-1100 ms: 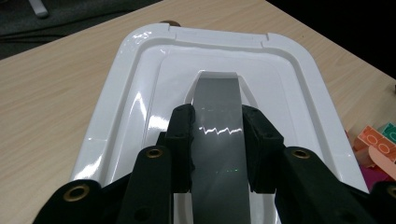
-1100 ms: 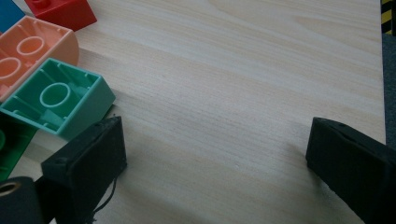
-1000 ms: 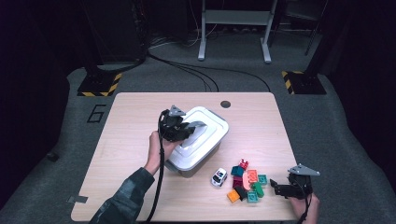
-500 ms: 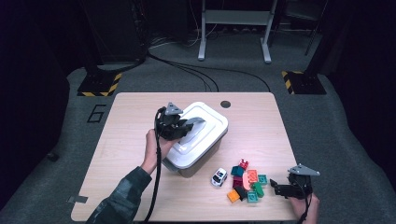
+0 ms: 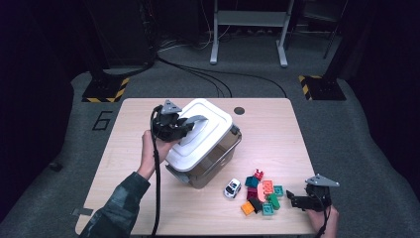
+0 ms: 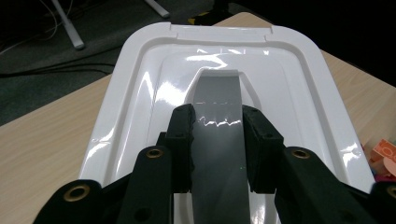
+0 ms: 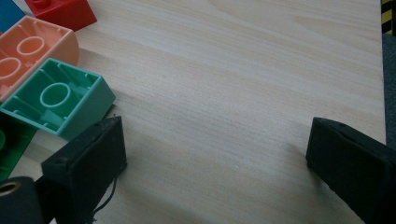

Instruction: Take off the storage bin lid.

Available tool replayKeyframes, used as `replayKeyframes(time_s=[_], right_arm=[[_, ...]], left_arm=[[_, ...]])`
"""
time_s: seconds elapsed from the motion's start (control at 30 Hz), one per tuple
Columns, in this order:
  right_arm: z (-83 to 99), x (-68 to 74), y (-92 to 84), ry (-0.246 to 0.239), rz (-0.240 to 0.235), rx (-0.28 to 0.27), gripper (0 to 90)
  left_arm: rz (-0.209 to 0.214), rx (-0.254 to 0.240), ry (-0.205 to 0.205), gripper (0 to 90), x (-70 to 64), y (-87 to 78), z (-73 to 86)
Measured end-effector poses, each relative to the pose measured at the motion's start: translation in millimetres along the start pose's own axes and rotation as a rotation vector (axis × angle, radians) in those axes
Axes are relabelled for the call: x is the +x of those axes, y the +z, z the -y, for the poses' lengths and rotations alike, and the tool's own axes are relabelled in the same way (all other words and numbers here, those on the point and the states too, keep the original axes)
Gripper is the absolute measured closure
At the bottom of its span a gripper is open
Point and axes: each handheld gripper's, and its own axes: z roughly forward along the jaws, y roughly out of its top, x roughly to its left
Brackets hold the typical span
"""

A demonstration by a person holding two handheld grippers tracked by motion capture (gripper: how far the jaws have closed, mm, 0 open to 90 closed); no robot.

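The left gripper clamps its jaws on the grey handle set into the white lid of a clear plastic storage box, which sits tilted near the middle of the light wooden table, its near end raised. Just right of the box, toward the person, lie a small white toy car and a heap of coloured building bricks. The right gripper rests beyond that heap from the box, jaws spread wide over bare wood, one jaw beside a mint-green brick.
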Motion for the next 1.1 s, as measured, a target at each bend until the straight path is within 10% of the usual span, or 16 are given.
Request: replayKeyframes(time_s=[1.1], right_arm=[[0.0, -0.2, 0.1, 0.002, 0.002, -0.001, 4.0]], left_arm=[[-0.199, -0.012, -0.098, 66.9, 84.0, -36.3, 10.3]])
